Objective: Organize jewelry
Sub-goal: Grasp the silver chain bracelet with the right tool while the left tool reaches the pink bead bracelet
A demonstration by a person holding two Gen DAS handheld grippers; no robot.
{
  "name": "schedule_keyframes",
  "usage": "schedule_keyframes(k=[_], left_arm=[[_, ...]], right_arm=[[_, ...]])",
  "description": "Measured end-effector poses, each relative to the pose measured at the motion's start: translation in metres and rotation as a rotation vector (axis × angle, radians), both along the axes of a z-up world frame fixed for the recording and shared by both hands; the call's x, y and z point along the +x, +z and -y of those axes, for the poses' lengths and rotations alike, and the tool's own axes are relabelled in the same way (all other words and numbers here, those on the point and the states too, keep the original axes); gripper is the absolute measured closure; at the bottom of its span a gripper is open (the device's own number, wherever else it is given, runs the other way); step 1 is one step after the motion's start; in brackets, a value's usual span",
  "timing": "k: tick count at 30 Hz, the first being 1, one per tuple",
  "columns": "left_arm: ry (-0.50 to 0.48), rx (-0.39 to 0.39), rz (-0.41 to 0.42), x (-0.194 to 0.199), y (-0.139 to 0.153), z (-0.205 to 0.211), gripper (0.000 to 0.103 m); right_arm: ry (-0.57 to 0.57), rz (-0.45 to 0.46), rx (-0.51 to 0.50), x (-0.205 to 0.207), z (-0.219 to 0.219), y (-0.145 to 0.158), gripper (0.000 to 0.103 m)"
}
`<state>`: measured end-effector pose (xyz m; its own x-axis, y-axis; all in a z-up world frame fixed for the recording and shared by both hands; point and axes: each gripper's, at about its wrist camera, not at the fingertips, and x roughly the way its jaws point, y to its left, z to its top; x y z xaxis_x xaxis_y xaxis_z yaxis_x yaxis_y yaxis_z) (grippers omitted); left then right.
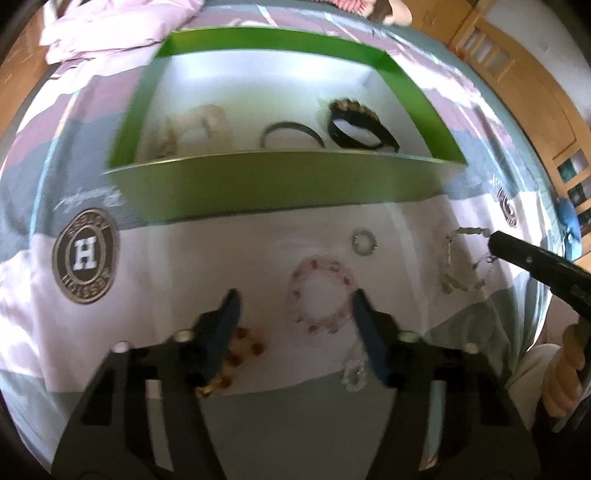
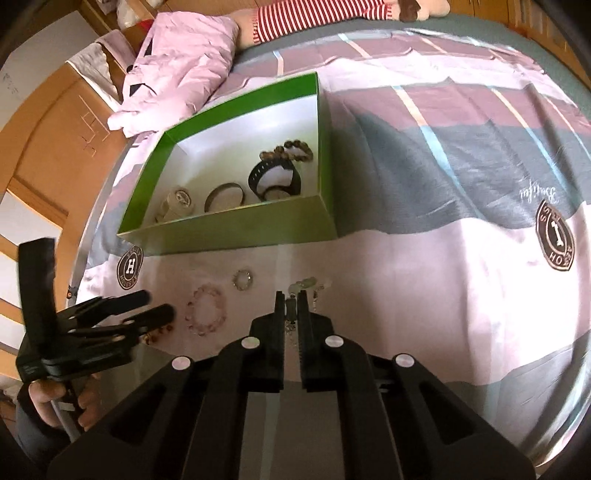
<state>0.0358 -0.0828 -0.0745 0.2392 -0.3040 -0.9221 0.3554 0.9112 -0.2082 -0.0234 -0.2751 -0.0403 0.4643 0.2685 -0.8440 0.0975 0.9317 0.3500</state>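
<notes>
My left gripper [image 1: 295, 297] hangs open over the bedsheet, with a pink bead bracelet [image 1: 321, 291] lying between its fingertips; the pads do not press on it. An amber bead bracelet [image 1: 245, 350] shows under its left finger and a clear crystal one [image 1: 354, 373] under its right. A small silver ring bracelet [image 1: 365, 242] lies further ahead. My right gripper [image 2: 291, 300] is shut on a pale green bead chain bracelet [image 2: 306, 283], which dangles from its tips. The green box [image 2: 236, 236] behind holds a cream bracelet, a dark bangle [image 2: 224, 197], a black band and brown beads.
A crumpled pink quilt [image 2: 177, 62] and a striped plush toy [image 2: 314, 16] lie at the far end of the bed. Wooden cabinets [image 1: 517, 85] stand beside the bed. A hand [image 2: 44, 402] grips the left tool near the bed's left edge.
</notes>
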Motion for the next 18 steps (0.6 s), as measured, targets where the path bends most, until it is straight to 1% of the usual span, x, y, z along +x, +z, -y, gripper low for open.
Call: schedule_keyframes(k=[1, 2, 3, 4, 5, 6, 7, 8, 10, 11, 14, 15, 17, 18], left_arm=[[-0.010, 0.006, -0.013, 0.002, -0.003, 0.005, 0.063], [-0.019, 0.016, -0.024, 0.004, -0.007, 0.009, 0.069], [-0.023, 0.033, -0.031, 0.005, -0.012, 0.013, 0.070], [-0.023, 0.054, -0.036, 0.006, -0.017, 0.016, 0.074], [-0.024, 0.086, -0.045, 0.008, -0.023, 0.018, 0.080], [-0.023, 0.111, -0.047, 0.009, -0.029, 0.019, 0.082], [-0.024, 0.118, -0.032, 0.009, -0.030, 0.020, 0.085], [-0.036, 0.127, -0.005, 0.008, -0.027, 0.021, 0.096], [-0.054, 0.151, 0.024, 0.005, -0.022, 0.023, 0.096], [-0.064, 0.161, 0.058, 0.001, -0.017, 0.023, 0.096], [-0.050, 0.232, 0.114, -0.006, -0.008, 0.019, 0.096], [-0.034, 0.229, 0.139, -0.009, 0.000, 0.014, 0.096], [-0.021, 0.173, 0.206, -0.015, 0.020, 0.004, 0.096], [-0.010, 0.142, 0.257, -0.019, 0.034, 0.000, 0.096]], right_arm=[[0.002, -0.001, -0.004, 0.000, 0.000, 0.001, 0.097], [0.000, -0.005, 0.000, 0.002, -0.004, 0.000, 0.097], [-0.003, -0.011, 0.011, 0.003, -0.003, -0.002, 0.097], [-0.004, -0.024, 0.036, 0.004, -0.002, -0.004, 0.097], [-0.004, -0.031, 0.051, 0.002, 0.001, -0.006, 0.097], [-0.004, -0.036, 0.060, 0.001, 0.002, -0.006, 0.097], [-0.005, -0.038, 0.065, 0.001, 0.003, -0.007, 0.097], [-0.007, -0.037, 0.064, 0.000, 0.003, -0.007, 0.097], [-0.006, -0.030, 0.062, -0.001, 0.002, -0.005, 0.097], [-0.003, -0.027, 0.064, -0.001, 0.001, -0.005, 0.097], [0.003, -0.021, 0.066, -0.003, 0.001, -0.003, 0.097], [0.003, -0.017, 0.065, -0.003, 0.001, -0.002, 0.097], [0.005, 0.000, 0.067, -0.005, 0.001, 0.001, 0.097], [0.005, 0.017, 0.076, -0.007, 0.001, 0.004, 0.097]])
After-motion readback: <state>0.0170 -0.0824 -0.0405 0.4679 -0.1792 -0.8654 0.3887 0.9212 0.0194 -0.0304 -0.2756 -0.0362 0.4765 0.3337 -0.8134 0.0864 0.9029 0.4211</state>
